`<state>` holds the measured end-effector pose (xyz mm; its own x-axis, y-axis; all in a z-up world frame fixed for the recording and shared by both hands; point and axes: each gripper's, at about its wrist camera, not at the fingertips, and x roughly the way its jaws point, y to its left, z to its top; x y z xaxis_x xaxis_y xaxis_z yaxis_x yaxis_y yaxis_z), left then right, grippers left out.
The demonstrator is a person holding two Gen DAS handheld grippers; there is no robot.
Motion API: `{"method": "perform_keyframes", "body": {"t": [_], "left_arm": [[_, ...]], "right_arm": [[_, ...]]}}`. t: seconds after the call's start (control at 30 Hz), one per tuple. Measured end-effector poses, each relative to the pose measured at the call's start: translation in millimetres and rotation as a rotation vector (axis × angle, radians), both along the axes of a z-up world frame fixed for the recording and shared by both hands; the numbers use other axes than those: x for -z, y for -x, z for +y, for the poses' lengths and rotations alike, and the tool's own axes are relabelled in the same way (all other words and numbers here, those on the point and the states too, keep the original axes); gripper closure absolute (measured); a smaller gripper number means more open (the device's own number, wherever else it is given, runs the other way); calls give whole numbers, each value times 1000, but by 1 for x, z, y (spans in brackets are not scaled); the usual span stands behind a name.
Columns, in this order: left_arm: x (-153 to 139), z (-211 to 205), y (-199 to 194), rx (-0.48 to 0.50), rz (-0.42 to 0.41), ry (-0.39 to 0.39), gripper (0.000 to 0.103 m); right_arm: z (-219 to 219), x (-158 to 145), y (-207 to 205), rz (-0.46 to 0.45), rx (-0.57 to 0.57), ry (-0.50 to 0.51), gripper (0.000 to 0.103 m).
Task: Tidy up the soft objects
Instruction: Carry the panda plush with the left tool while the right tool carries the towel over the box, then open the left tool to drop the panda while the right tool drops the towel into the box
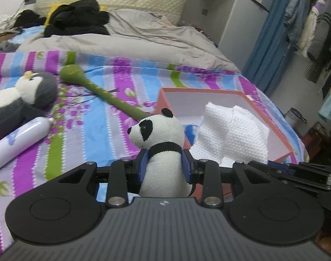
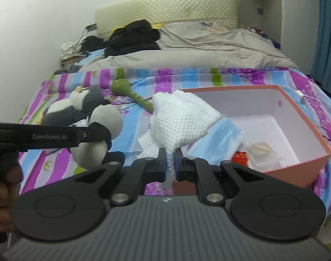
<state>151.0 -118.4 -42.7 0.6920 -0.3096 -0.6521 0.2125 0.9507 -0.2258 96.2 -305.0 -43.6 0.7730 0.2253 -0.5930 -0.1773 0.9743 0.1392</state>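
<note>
My left gripper is shut on a panda plush, held by its body above the striped bedsheet, just left of the orange box. My right gripper is shut on a white waffle cloth, which hangs over the box's left wall; the cloth also shows in the left wrist view. In the right wrist view the panda and the left gripper are at the left. The box holds a blue face mask and small packets.
A penguin plush, a green soft stick toy and a white bottle lie on the sheet to the left. A grey duvet and black clothes lie further back. Hanging clothes fill the right.
</note>
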Motion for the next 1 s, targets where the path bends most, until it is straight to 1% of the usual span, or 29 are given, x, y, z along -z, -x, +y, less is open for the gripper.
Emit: {"method": "perform_keyframes", "body": {"t": [0.23, 0.4, 0.57, 0.73, 0.83, 0.9, 1.0], "left_arm": [[5, -43, -33, 75, 19, -2, 65], [11, -72, -66, 110, 36, -6, 65], [16, -102, -109, 161, 35, -38, 64], [35, -126, -152, 196, 70, -52, 64], [49, -138, -176, 227, 110, -46, 64], [56, -144, -190, 238, 133, -56, 64], [64, -150, -203, 248, 140, -79, 64]], "right_arm": [[-37, 6, -12, 24, 81, -21, 92], [-60, 15, -35, 52, 117, -31, 92], [-82, 27, -65, 79, 148, -35, 92], [-102, 42, -96, 110, 185, -50, 91], [-112, 55, -113, 139, 207, -59, 91], [-117, 62, -123, 155, 215, -63, 90], [-125, 73, -135, 180, 229, -80, 90]]}}
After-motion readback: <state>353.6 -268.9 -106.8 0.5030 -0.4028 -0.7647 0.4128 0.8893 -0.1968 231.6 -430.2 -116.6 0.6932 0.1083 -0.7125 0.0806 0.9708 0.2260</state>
